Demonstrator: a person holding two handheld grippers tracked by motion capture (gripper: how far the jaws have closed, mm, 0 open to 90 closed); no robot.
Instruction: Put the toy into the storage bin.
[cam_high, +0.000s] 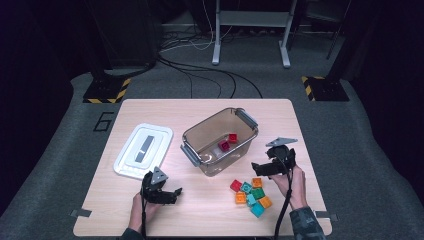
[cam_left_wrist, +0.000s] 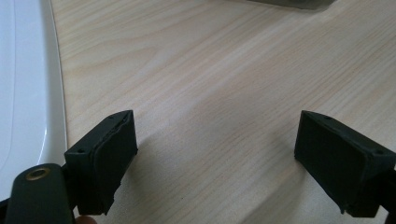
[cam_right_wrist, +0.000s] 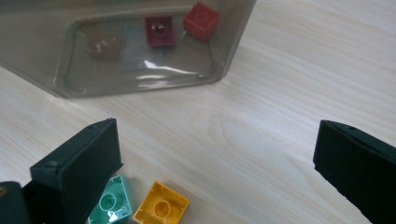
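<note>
Two red bricks (cam_high: 228, 142) sit in the bin (cam_high: 200, 157), seven wait outside (cam_high: 251, 195), and both the right gripper (cam_high: 263, 168) and left gripper (cam_high: 167, 192) hang wide open, empty.

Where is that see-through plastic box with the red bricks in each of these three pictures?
High view: the clear box sits mid-table, right of the white lid.
Left gripper view: just a sliver of its base at the top edge.
Right gripper view: it spans the top left, beyond the jaws.
Shared landmark: the two red bricks inside it, also in the right gripper view.
</note>
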